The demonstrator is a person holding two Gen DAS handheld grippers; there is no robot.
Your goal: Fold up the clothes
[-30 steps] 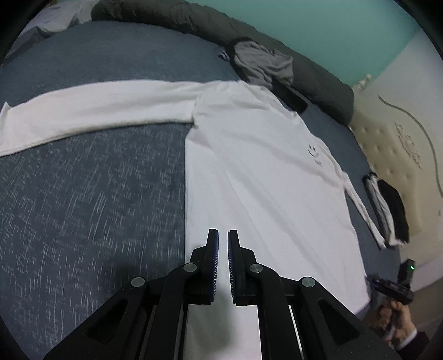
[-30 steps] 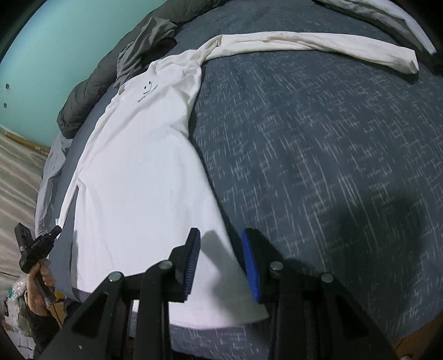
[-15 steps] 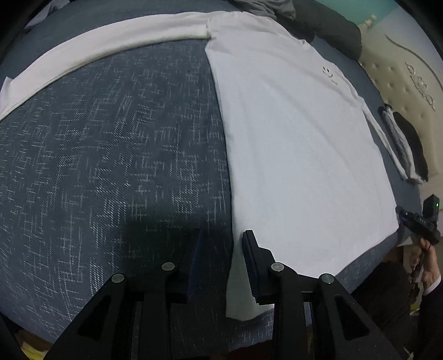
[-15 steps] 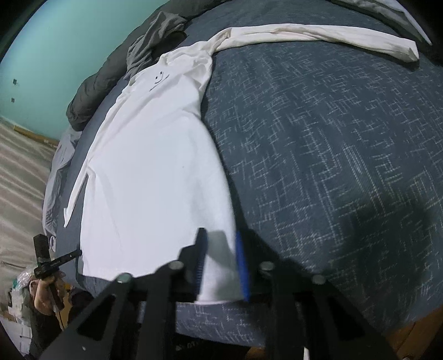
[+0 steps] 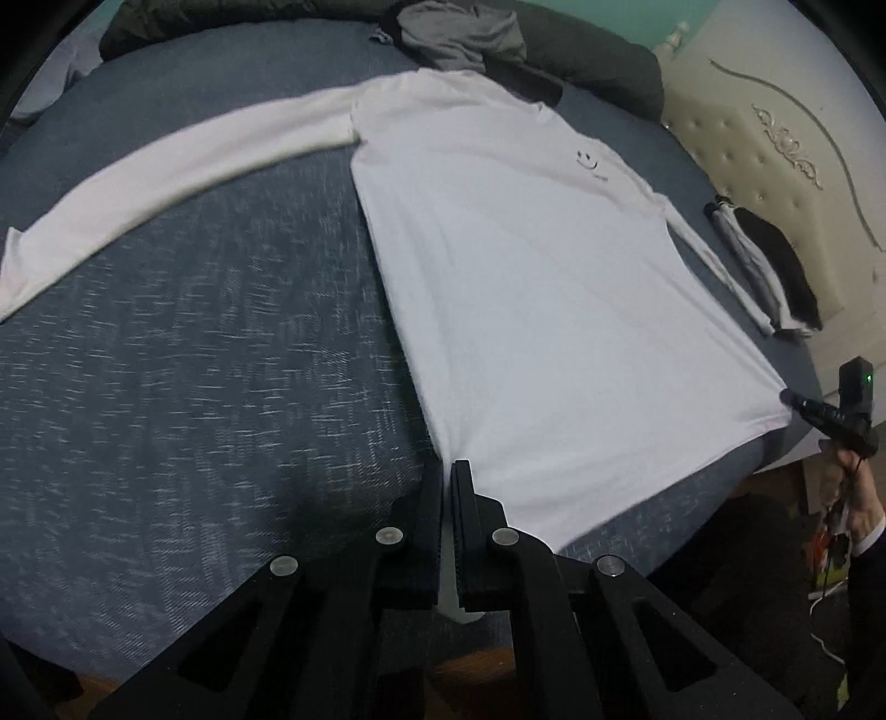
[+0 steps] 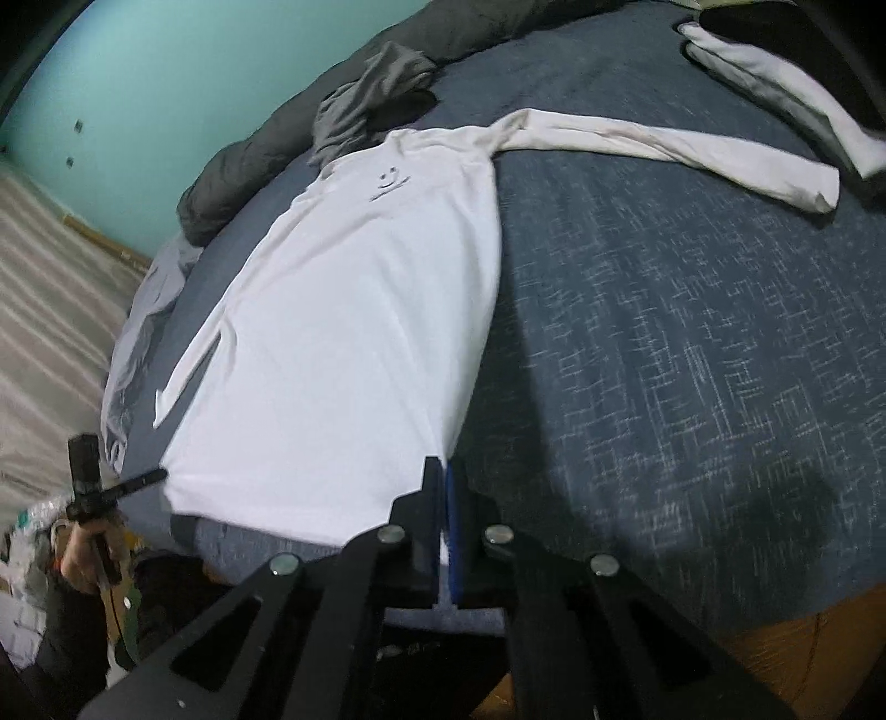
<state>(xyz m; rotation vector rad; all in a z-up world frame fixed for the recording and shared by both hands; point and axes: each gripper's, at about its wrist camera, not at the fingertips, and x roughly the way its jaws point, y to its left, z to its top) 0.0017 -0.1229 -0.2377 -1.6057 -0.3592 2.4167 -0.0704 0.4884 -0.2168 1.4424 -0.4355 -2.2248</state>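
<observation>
Shirt (image 5: 531, 288) corners at the hem were pinched by both clenched tongs, left (image 5: 448, 471) and right (image 6: 443, 468), so that the cloth could be lifted for folding on the bed (image 5: 194, 360).

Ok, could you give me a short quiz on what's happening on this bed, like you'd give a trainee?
1. True or false: the white shirt lies flat with its smiley print facing up.
2. The left gripper has its jaws shut on: A) a sleeve cuff, B) the shirt's hem corner, C) nothing.
3. Fill in: the crumpled garment beyond the collar is ____.
Key: 1 true; 2 B; 3 grey.
</observation>
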